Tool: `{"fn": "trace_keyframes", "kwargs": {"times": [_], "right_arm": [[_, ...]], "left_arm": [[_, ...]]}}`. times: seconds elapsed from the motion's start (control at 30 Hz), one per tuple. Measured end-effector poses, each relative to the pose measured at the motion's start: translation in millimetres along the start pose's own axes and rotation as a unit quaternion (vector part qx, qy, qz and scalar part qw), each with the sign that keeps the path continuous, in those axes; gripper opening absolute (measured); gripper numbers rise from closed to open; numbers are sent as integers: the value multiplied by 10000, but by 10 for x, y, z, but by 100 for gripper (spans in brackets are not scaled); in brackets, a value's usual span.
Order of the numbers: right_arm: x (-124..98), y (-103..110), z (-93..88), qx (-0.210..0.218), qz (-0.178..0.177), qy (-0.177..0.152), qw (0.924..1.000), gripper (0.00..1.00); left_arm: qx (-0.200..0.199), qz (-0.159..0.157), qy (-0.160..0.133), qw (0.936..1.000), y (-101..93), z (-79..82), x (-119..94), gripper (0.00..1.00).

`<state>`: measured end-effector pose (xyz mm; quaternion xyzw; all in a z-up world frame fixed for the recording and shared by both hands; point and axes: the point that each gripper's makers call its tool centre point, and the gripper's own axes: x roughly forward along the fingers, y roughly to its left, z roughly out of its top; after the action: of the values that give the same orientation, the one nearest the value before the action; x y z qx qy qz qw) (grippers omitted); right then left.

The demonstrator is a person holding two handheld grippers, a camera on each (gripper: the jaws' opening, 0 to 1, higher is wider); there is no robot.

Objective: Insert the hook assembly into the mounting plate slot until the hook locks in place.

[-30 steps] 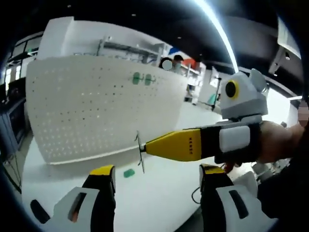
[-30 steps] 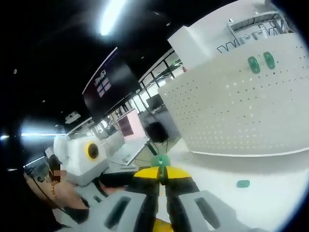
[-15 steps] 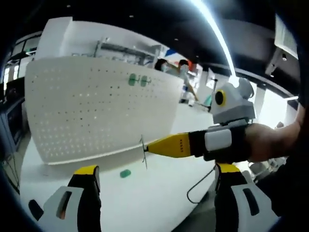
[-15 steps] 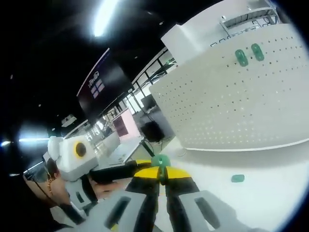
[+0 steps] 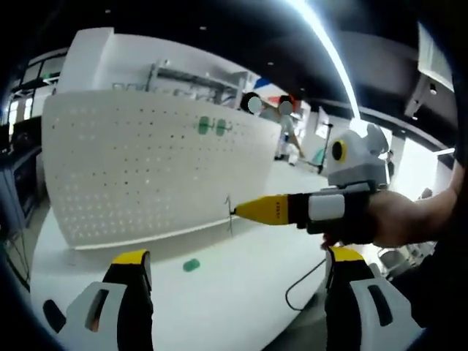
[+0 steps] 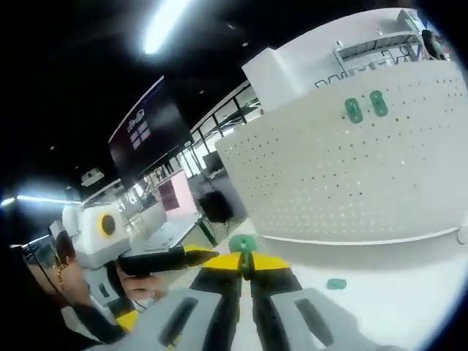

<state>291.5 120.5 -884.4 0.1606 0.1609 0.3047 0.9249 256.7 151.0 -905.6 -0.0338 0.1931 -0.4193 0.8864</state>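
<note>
— Hook (image 6: 242,243), green-capped, sits pinched between the jaws of the right gripper (image 6: 246,265), which are closed tight on it. From the left gripper view its thin metal wire (image 5: 229,216) juts from the yellow tips, hanging in the air near the board's right end.

— And the board?

— White pegboard (image 6: 351,183) stands upright on the white table (image 6: 409,292), beyond the hook, not touching it. Two green pieces (image 6: 365,107) are mounted side by side high on its face. One more small green piece (image 6: 336,284) lies flat on the table in front of the board's base.

— Left gripper?

— Left gripper (image 5: 234,292) hangs low over the table, its jaws spread wide apart with nothing between them. A black cable (image 5: 303,285) loops over the table's near right edge. In the right gripper view it comes in from the left, a hand (image 6: 135,285) wrapped round its handle.
</note>
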Motion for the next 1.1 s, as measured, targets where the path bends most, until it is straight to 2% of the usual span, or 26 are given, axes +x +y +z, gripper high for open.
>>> {"fn": "trace_keyframes", "kwargs": {"times": [0.4,0.63,0.83,1.1], "right_arm": [[-30,-585,481,-397,-782,-639,9941,1],[-77,-967,761,-583,-1249,-954,9859,1],[-94,-1221,959,-780,-1556,-1097,9786,1],[-83,-1512,1240,-1019,-1896,-1278,9682,1]], "left_arm": [[1,56,22,10000,-4,-10,22,100],[-24,119,51,9999,36,-29,-5,100],[-55,226,83,9997,128,-38,-43,100],[-146,340,-42,9993,229,60,-69,100]]}}
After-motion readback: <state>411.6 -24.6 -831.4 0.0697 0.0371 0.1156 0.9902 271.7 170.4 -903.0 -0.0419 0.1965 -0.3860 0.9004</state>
